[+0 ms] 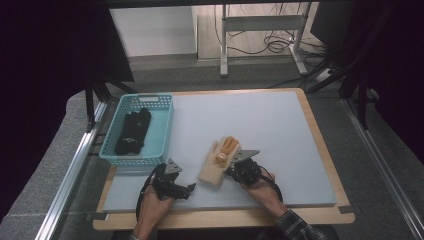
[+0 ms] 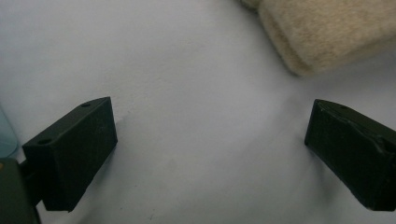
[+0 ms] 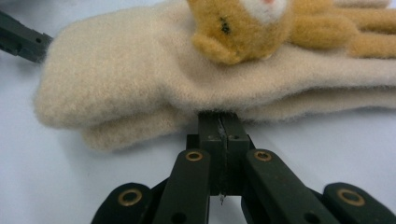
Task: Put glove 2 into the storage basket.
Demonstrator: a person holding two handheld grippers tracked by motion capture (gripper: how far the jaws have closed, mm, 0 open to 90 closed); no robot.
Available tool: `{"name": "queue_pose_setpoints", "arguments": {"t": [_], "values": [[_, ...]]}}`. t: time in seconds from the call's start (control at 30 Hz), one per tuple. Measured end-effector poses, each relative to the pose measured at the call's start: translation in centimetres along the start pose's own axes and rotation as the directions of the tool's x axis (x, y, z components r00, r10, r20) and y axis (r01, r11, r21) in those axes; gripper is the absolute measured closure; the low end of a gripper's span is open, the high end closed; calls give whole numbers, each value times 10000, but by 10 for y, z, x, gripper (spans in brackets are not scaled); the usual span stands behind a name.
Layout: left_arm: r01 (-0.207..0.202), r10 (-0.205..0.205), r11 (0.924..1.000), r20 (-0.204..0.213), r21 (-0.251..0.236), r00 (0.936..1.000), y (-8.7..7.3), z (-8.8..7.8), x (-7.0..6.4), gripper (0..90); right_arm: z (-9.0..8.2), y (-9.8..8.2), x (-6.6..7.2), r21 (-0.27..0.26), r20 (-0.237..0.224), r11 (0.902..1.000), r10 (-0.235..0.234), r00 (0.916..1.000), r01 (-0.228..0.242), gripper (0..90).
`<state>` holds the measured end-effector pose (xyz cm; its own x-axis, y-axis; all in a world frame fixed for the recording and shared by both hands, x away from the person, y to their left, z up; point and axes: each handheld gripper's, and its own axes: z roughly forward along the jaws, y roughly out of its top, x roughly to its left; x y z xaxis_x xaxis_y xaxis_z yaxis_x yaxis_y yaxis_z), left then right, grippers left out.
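A cream fleece glove [image 1: 214, 170] with orange-yellow fingers and a small plush bear face [image 3: 243, 23] lies on the pale mat [image 1: 260, 125]. My right gripper [image 1: 229, 171] is shut, and in the right gripper view its jaws meet flush. Its tips [image 3: 219, 115] sit at the glove's [image 3: 130, 79] near edge, under the fluff, which hides whether any fabric is pinched. Left of the glove's cuff, my left gripper [image 1: 190, 188] rests open on the mat. In its own view the gripper [image 2: 210, 149] has bare mat between the jaws and the cuff [image 2: 327, 32] ahead on the right.
A teal plastic basket [image 1: 164, 125] stands at the mat's left edge with a dark glove [image 1: 132, 131] inside. The mat lies on a wooden board [image 1: 320, 145]. Dark curtains and a metal frame rail [image 1: 70, 170] flank the table.
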<state>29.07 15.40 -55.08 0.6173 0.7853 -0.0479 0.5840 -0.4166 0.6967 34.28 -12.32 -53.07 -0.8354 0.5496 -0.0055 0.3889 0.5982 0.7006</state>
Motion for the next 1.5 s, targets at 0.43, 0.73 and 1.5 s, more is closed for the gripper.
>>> {"name": "queue_pose_setpoints", "arguments": {"t": [0.43, 0.73, 1.5], "values": [[-38, 38, 10000, -6, -7, 10000, 0, 0, 0, 23, 12, 9, 3, -115, 60, 9999, -96, 9999, 96, 888], [-36, 36, 10000, -6, -11, 10000, 0, 0, 0, 23, 6, 9, 3, -153, 55, 9993, -335, 9994, 336, 858], [-25, 25, 10000, -7, -19, 10000, 0, 0, 0, 23, -54, -22, -52, -902, 1589, 9947, 635, 9852, -496, 133]]}}
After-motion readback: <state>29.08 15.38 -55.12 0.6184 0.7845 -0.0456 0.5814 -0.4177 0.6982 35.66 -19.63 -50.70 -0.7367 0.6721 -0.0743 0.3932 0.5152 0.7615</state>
